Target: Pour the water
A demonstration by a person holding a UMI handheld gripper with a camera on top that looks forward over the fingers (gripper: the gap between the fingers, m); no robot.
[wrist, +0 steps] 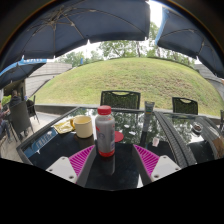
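A clear plastic bottle (104, 132) with a red cap and a red band at its base stands upright on the dark glass table (150, 135). It is just ahead of my gripper (114, 160), slightly left of the midline between the fingers. The two pink-padded fingers (82, 158) stand wide apart and open, with a gap on both sides of the bottle's base. A yellow cup (83, 126) stands to the left of the bottle, a little farther back.
A tall clear glass (149, 113) stands to the right beyond the bottle. Black chairs (121, 99) line the table's far side, with another (185, 104) at the right. Parasols hang overhead, and a grassy slope rises behind.
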